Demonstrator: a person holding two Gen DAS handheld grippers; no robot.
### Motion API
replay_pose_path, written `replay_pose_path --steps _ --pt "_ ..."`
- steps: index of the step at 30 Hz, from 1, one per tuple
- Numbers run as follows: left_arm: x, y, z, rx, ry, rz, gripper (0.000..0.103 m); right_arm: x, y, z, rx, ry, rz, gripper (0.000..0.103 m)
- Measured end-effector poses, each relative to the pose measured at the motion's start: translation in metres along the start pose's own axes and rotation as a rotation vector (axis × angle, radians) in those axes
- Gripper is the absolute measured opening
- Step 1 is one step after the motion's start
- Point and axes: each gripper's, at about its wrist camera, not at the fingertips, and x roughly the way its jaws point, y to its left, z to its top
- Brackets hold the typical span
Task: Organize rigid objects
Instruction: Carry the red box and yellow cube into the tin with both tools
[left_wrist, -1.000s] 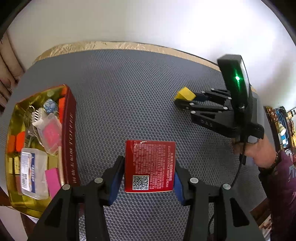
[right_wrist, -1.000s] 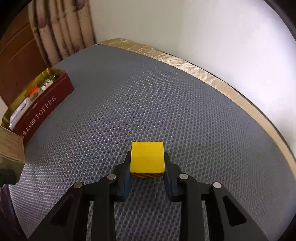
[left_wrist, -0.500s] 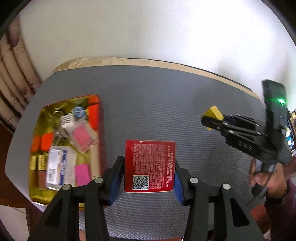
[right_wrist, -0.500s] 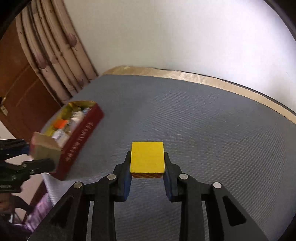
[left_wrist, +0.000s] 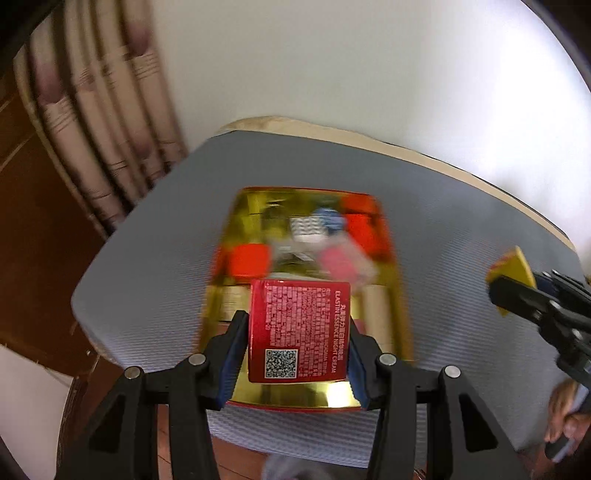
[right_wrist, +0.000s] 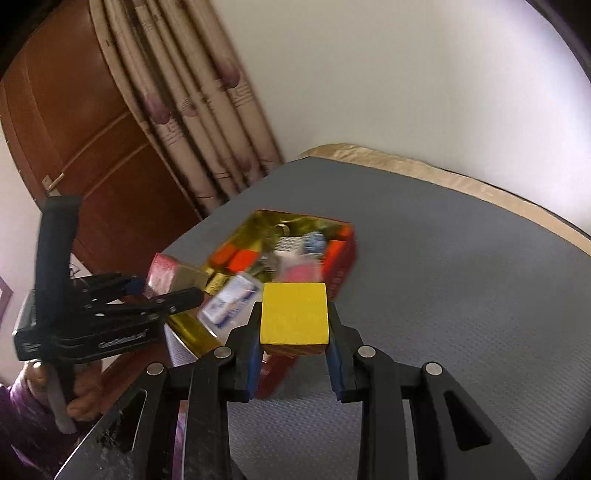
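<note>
Overhead, red carton (left_wrist: 298, 329) above gold tin (left_wrist: 400, 314).

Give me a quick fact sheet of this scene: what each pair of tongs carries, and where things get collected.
left tongs: shut on red carton, held above the tin
right tongs: shut on yellow block
collecting place: gold-lined tin, on grey mat
tin contents: orange blocks, other small items, blurred
backdrop: curtain, white wall
</note>
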Motion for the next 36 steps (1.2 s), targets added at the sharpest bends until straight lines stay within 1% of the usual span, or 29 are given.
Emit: replay_pose_path --steps 2,6,8,12,14,18,21,26,36 --pt "0.006 0.019 -0.001 -0.037 0.007 0.012 0.049 0.012 0.012 0.002 0.0 0.014 0.013 0.027" --pt "0.016 0.042 -0.001 -0.087 0.02 0.011 0.049 0.034 0.033 0.003 -0.014 0.044 0.022 0.027" --pt "0.019 0.046 -0.001 -0.095 0.019 0.009 0.049 0.048 0.041 0.003 -0.023 0.065 0.016 0.027" --pt "0.024 0.044 -0.004 -0.079 0.023 0.02 0.049 0.071 0.048 -0.004 -0.028 0.108 0.003 0.027" --pt "0.027 0.043 -0.005 -0.069 0.024 0.031 0.049 0.081 0.05 -0.007 -0.026 0.126 -0.004 0.027" --pt "0.035 0.048 -0.004 -0.076 0.03 0.021 0.049 0.097 0.047 -0.01 -0.01 0.151 -0.019 0.027" --pt "0.038 0.05 -0.004 -0.086 0.036 0.012 0.049 0.104 0.042 -0.012 -0.004 0.156 -0.028 0.027" --pt "0.038 0.047 -0.005 -0.072 0.023 0.027 0.049 0.11 0.037 -0.013 0.009 0.161 -0.032 0.027" --pt "0.038 0.05 -0.003 -0.067 0.015 0.028 0.049 0.115 0.037 -0.011 0.014 0.156 -0.039 0.029"
